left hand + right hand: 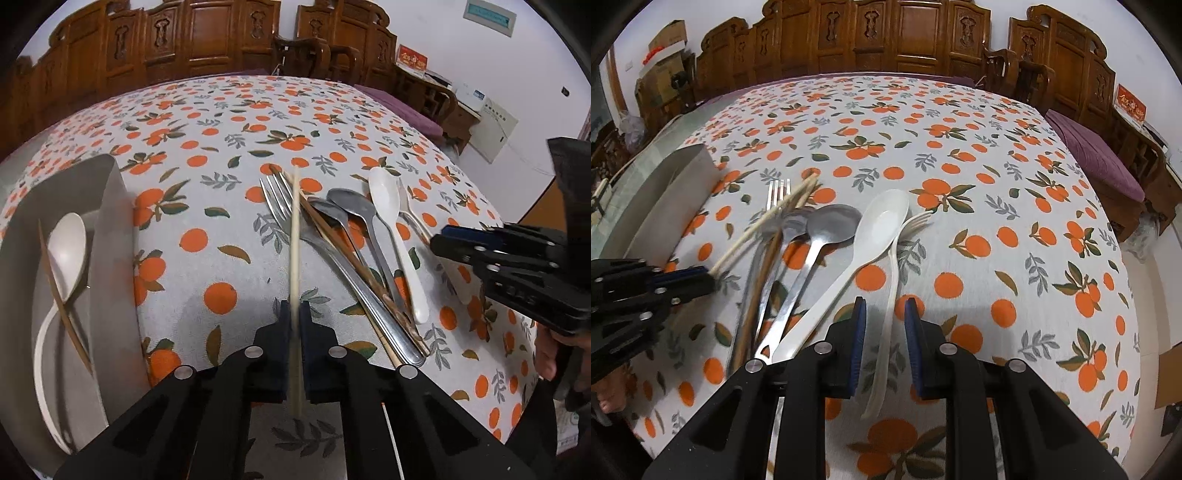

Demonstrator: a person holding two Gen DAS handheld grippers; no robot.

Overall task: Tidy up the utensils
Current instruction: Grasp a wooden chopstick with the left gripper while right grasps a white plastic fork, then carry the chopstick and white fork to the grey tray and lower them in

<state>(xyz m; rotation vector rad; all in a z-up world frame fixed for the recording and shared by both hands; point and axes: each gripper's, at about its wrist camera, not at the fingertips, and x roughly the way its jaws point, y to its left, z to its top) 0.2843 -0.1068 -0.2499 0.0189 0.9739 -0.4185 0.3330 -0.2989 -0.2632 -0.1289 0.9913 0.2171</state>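
Note:
My left gripper is shut on a pale chopstick that points away over the tablecloth; the right wrist view shows the left gripper and the chopstick from the side. Beside the chopstick lies a pile: a metal fork, brown chopsticks, two metal spoons and a white plastic spoon. My right gripper stands open astride the handle of a white plastic fork, its pads clear of the handle. A grey tray at the left holds a white spoon and a brown chopstick.
The table wears a cloth with an orange-fruit print. Carved wooden chairs line its far side, and a purple cushion lies at the right. A hand grips the right tool.

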